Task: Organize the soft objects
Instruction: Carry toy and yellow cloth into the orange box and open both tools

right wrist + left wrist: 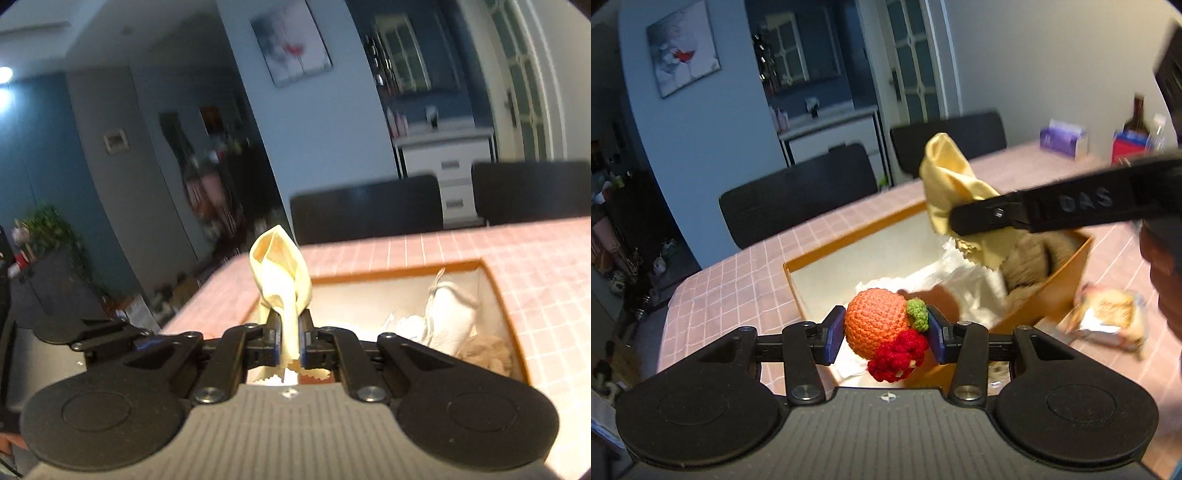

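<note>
The left hand-held gripper (pixel 885 329) clamps a crocheted orange toy (pixel 877 321) above the orange box (pixel 1067 267); its dangling red bit could snag the rim. The right hand-held gripper (pixel 288 338) pinches a yellow cloth (pixel 280 273), which might slip out. The pink tiled surface (pixel 746 280) fronts black chairs (pixel 798 192) and blue walls.

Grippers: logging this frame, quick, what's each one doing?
Left gripper: shut on the crocheted orange.
Right gripper: shut on the yellow cloth.
</note>
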Available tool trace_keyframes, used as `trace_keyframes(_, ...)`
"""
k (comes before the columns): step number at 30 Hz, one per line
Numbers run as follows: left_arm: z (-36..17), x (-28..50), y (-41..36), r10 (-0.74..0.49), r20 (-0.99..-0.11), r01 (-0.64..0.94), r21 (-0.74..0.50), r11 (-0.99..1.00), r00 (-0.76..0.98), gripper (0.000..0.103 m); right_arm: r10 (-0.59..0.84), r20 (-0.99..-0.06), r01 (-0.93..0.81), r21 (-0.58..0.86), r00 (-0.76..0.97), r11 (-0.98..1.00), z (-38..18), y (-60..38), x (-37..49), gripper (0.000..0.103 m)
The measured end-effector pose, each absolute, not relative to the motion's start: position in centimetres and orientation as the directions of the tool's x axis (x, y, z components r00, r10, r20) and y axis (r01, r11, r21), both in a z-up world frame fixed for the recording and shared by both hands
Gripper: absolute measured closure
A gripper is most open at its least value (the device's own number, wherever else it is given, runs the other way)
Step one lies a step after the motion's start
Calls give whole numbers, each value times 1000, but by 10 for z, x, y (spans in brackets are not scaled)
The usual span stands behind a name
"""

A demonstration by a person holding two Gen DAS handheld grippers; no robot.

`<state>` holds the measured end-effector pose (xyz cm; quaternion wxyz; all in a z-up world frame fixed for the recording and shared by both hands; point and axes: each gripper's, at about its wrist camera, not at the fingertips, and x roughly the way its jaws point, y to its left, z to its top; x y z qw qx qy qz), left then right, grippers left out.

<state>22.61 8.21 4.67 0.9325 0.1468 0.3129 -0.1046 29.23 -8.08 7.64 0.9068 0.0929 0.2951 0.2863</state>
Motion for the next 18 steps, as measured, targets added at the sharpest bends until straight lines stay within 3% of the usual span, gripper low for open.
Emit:
trace_keyframes(8,28,275,90,-84,-729,288,160,944,679,51,564,-616,-463,336,550,820,51,-51,341,96)
trace_keyframes(18,10,300,92,-42,-780,271,166,948,624,51,548,-704,-458,344,451,820,21,-33,364,91)
